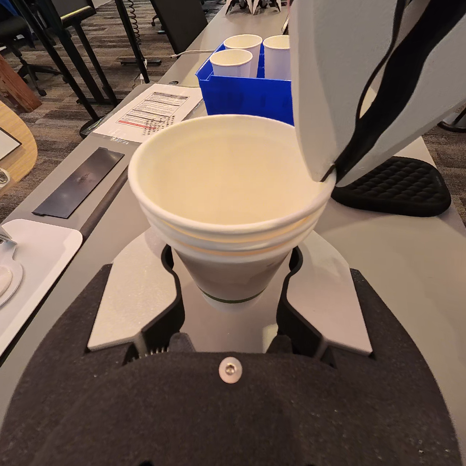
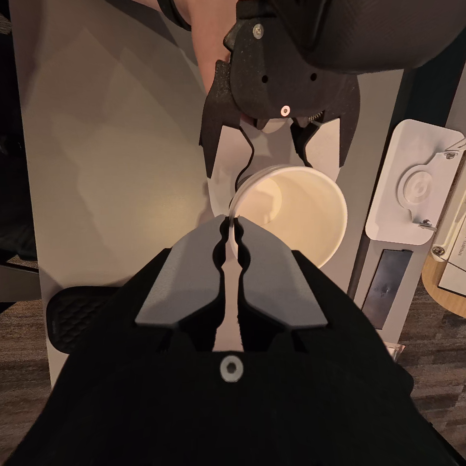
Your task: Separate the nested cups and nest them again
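A stack of nested white paper cups (image 1: 227, 181) with a green band near the base stands upright between my left gripper's (image 1: 232, 257) fingers, which are shut on the stack's body below the rims. Three rims show, one above the other. My right gripper (image 2: 231, 220) comes down from above and is shut on the rim of the innermost cup (image 2: 302, 201), one finger inside and one outside. In the left wrist view the right gripper (image 1: 327, 176) pinches the rim's right side. The left gripper (image 2: 274, 169) shows in the right wrist view holding the stack from the far side.
A blue bin (image 1: 247, 100) with three separate white cups (image 1: 230, 61) stands behind the stack. A printed sheet (image 1: 156, 111), a black strip (image 1: 80, 179) and a white tray (image 1: 37, 252) lie at the left. A black wrist pad (image 1: 393, 186) lies at the right on the grey table (image 1: 378, 252).
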Available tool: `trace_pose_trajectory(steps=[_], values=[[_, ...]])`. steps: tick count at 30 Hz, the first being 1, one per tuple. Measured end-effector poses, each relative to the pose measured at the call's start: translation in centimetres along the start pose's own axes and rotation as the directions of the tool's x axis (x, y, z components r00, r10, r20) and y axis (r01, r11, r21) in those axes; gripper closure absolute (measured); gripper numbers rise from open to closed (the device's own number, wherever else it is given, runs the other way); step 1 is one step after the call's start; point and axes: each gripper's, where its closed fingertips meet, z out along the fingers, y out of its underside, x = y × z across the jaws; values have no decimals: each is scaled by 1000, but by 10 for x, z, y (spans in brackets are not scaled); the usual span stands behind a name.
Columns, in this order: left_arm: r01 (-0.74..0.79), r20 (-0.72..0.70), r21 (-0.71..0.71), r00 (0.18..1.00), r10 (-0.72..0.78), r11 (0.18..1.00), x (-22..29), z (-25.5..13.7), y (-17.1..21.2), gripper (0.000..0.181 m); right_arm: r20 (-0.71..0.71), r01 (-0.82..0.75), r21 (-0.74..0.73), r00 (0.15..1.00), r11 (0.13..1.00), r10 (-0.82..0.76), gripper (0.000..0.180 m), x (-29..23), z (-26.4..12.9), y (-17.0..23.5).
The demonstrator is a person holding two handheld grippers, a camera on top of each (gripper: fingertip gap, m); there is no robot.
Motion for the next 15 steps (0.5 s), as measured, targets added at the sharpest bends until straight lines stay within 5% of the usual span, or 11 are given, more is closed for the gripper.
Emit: trace_pose_trajectory(steps=[15], values=[[1,-3,-9,1000,-1,1000,0,3,3,90,-43,-19,43,999,999,21,177,11,-36,-8]])
